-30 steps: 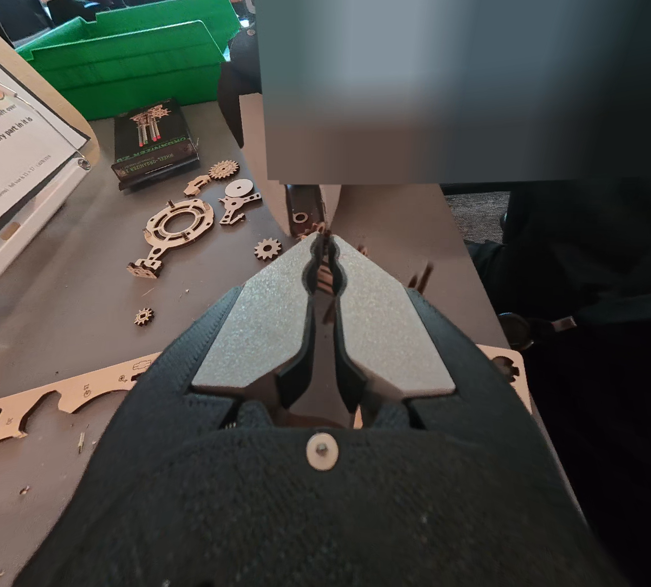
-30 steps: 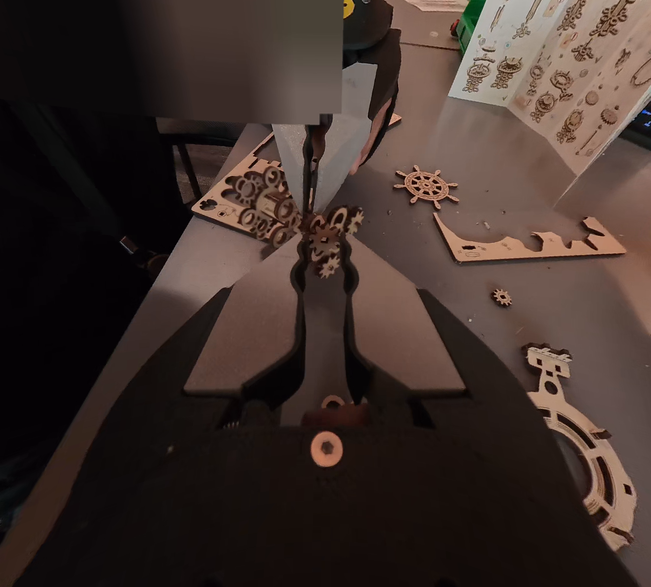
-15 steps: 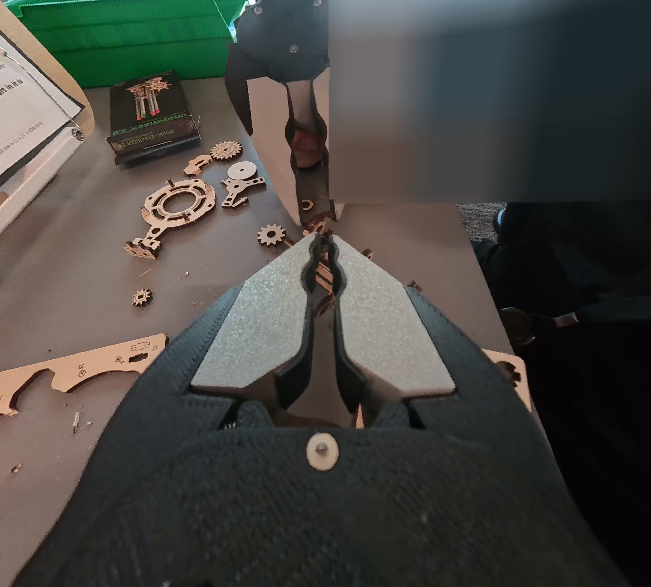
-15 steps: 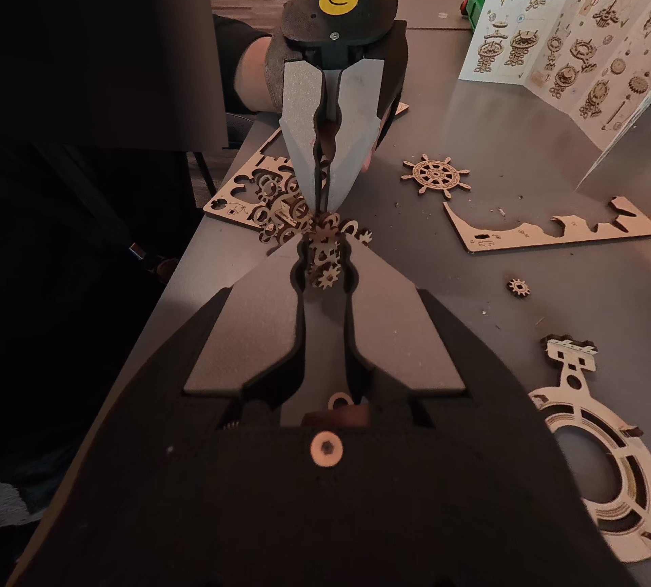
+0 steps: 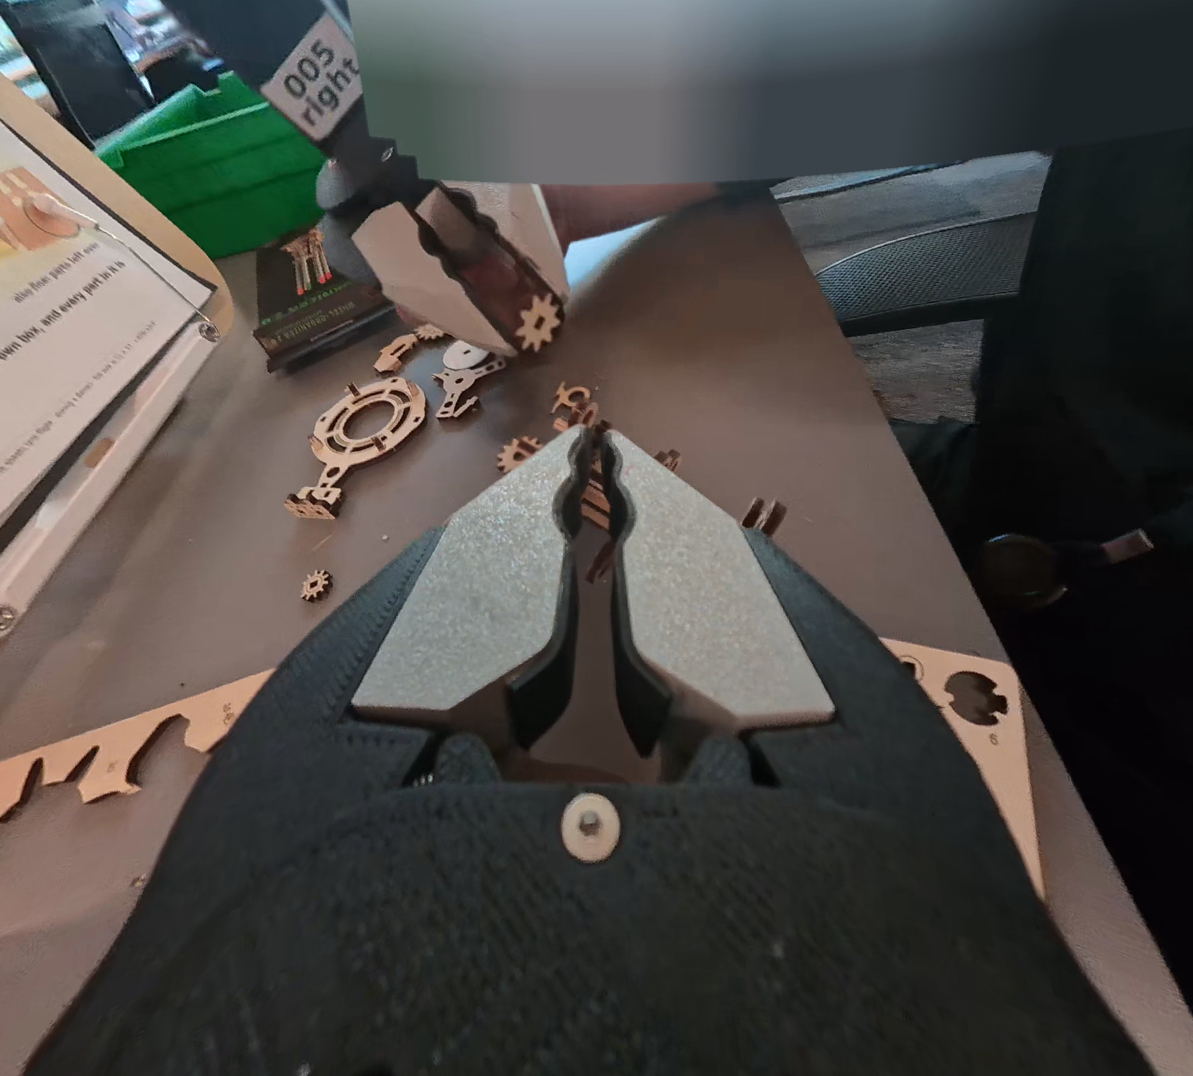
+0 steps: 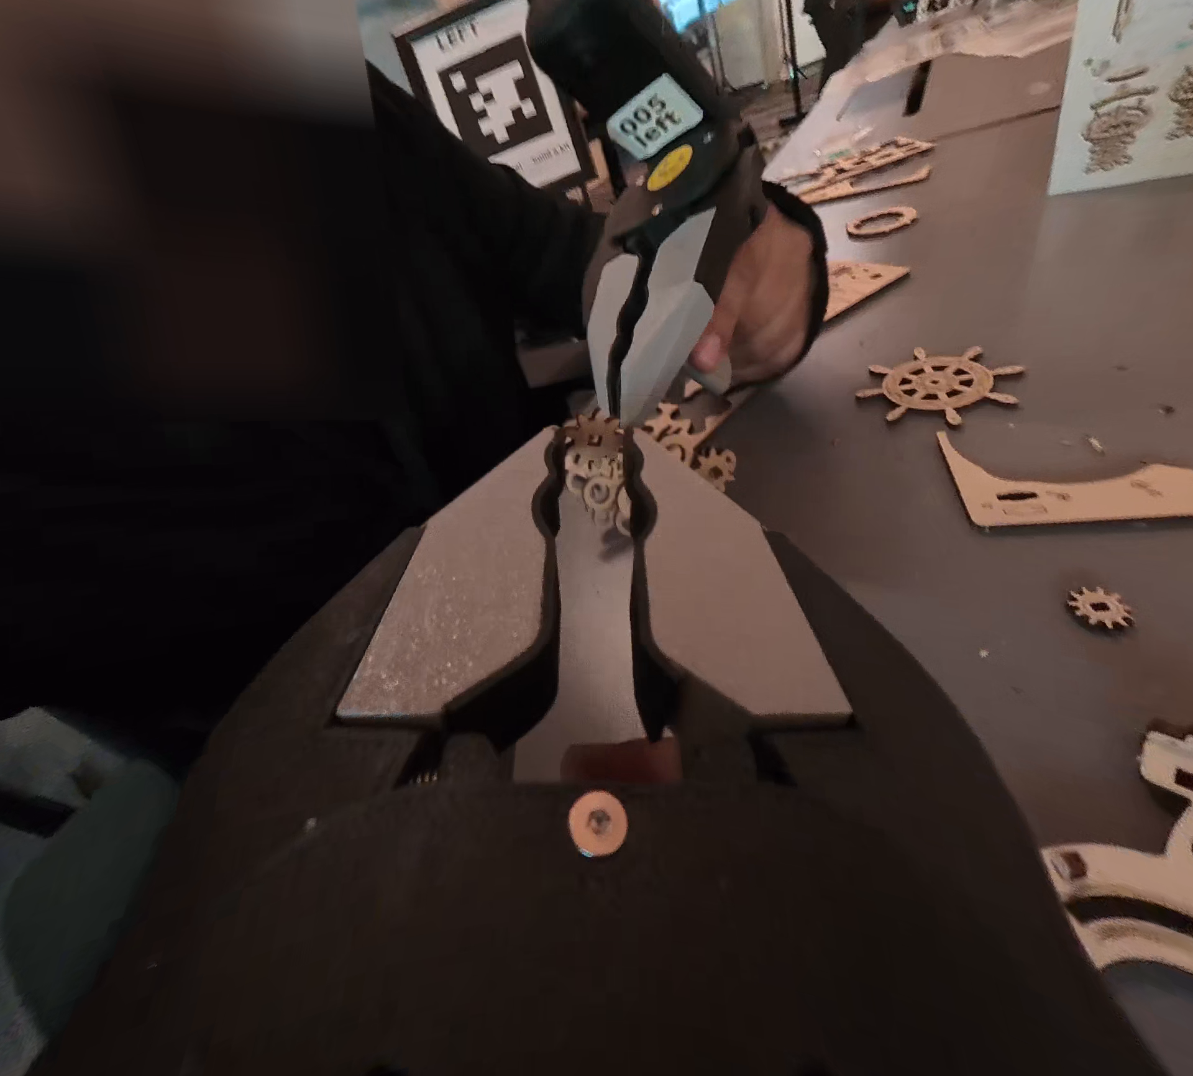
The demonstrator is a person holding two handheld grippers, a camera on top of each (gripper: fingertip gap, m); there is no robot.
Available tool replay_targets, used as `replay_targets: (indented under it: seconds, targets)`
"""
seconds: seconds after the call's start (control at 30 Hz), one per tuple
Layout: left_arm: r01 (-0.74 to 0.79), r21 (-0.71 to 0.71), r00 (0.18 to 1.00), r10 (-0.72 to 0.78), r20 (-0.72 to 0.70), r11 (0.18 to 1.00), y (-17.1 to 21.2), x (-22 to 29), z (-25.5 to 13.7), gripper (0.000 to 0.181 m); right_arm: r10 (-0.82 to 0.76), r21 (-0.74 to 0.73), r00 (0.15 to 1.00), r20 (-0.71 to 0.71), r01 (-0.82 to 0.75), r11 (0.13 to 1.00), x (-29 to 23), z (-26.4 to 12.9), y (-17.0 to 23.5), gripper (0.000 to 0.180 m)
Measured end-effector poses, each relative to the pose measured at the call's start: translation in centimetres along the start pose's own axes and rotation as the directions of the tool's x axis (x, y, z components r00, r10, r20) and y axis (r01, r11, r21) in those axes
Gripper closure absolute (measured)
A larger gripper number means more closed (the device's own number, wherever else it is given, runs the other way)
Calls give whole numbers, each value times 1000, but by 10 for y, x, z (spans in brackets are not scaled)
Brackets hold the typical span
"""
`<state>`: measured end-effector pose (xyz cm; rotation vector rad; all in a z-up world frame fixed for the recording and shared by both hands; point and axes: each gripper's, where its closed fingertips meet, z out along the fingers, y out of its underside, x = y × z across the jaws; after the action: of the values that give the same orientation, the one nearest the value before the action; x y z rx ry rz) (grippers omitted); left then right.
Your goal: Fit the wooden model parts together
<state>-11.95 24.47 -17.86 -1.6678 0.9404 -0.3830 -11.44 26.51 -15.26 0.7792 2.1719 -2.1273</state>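
Grey counter [image 5: 678, 283], its edge close at right. We note right gripper [image 5: 539, 328] lifted, jaws clamped on small gear [image 5: 538, 324]. Left gripper [image 5: 594, 435] low, jaws pinching scrollwork assembly [image 6: 597, 480]. Bare counter beyond.

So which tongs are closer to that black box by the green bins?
Right. The right tongs hover just beside the black box, pinching a small gear; the left tongs sit farther back, gripping a wooden part.
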Motion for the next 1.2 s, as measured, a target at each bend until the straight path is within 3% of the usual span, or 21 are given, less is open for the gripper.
replay_targets:
  seconds: [0.27,0.4,0.6,1.2]
  targets:
    - [-89,189,996,85,27,978,-29,5,-6,181,73,42,995,72,-76,996,-6,3,-6,166]
    - [-86,194,996,80,38,977,-29,4,-5,181,80,80,993,88,-87,993,-9,1,-16,166]
    - [-35,271,999,37,0,962,-38,6,-10,181,41,51,997,71,-45,998,-12,7,-20,166]
    - [3,308,999,9,-38,951,-40,11,-7,181,-24,-3,999,40,24,1000,-17,18,-20,166]
